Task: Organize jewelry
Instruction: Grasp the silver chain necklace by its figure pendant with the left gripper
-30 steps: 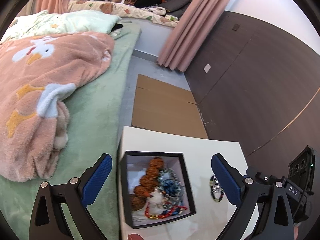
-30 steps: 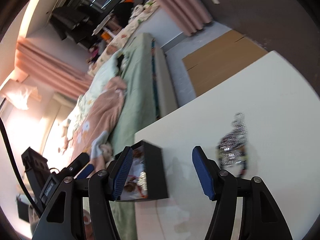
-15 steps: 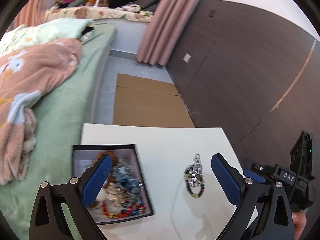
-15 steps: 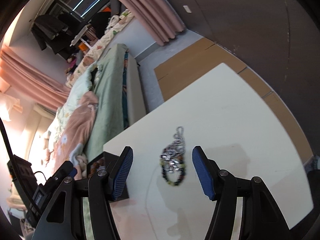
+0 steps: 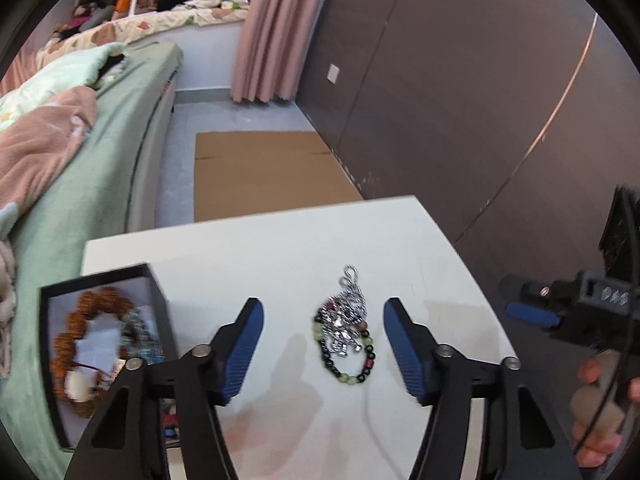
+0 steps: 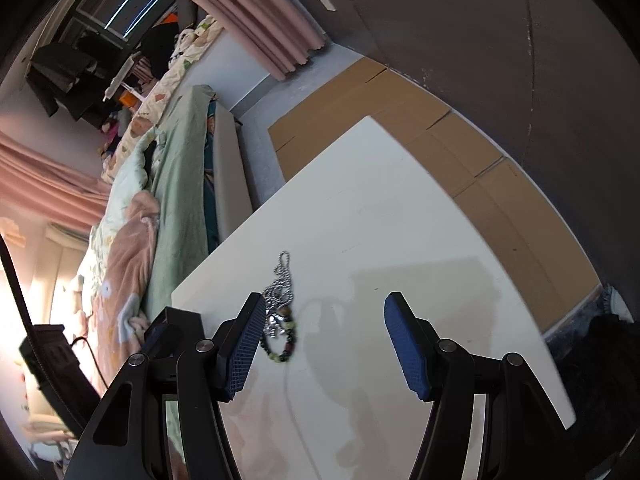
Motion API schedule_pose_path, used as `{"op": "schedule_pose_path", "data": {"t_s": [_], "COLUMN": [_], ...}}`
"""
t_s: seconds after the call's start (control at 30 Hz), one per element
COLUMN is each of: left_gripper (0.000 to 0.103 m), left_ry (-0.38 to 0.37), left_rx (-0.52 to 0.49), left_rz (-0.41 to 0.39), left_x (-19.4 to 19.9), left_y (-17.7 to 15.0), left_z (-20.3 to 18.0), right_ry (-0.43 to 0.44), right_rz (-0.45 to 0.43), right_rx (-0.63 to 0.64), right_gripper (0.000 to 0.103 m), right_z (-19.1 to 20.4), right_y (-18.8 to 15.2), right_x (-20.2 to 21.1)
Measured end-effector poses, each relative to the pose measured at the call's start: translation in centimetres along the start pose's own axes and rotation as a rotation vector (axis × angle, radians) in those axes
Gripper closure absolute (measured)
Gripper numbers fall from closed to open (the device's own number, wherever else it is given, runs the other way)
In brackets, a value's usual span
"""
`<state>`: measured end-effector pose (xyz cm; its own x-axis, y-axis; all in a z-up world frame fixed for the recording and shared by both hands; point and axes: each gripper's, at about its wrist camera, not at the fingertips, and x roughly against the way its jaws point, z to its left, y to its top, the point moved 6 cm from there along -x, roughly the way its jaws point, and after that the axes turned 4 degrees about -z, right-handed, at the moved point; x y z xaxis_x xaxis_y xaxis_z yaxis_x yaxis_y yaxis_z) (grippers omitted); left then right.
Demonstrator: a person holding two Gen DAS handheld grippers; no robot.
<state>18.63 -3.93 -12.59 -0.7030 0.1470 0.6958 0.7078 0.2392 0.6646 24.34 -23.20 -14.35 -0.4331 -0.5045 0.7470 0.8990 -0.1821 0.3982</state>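
Beside jewelry pile [image 5: 346, 330], open box [image 5: 102, 344]

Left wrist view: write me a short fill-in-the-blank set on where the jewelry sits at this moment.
1. The beaded bracelet with the silver chain lies on the white ____.
2. The left gripper has its jaws ____, one on each side of that bracelet.
3. The brown bead bracelet lies inside the black ____.

Missing words: table; open; box
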Motion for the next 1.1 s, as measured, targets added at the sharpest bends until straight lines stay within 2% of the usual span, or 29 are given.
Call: {"op": "schedule_pose_path", "data": {"t_s": [0.2, 0.53, 0.97, 1.1], "left_gripper": [0.049, 0.07, 0.072, 0.073], "left_ry": [0.026, 0.046, 0.092, 0.081], "left_rx": [-0.035, -0.086, -0.121, -0.114], "left_rz": [0.043, 0.111, 0.14, 0.139], "left_x": [-2.8, -6.3, -7.0, -7.1], "left_y": [-0.9, -2.5, -3.4, -3.6], "left_z": [-1.8, -3.3, -2.8, -3.0], "right_ry": [0.011, 0.008, 0.009, 0.008], "right_rz": [0.007, 0.028, 0.035, 0.043], "right_rx": [-0.003, -0.048, -0.055, -0.048], "right_gripper": [0.041, 0.041, 0.041, 0.041], "right_z": [-1.0, -2.6, -2.8, -2.8], "right_y": [1.0, 1.6, 1.6, 1.6], "right_x": [0.3, 0.4, 0.3, 0.0]}}
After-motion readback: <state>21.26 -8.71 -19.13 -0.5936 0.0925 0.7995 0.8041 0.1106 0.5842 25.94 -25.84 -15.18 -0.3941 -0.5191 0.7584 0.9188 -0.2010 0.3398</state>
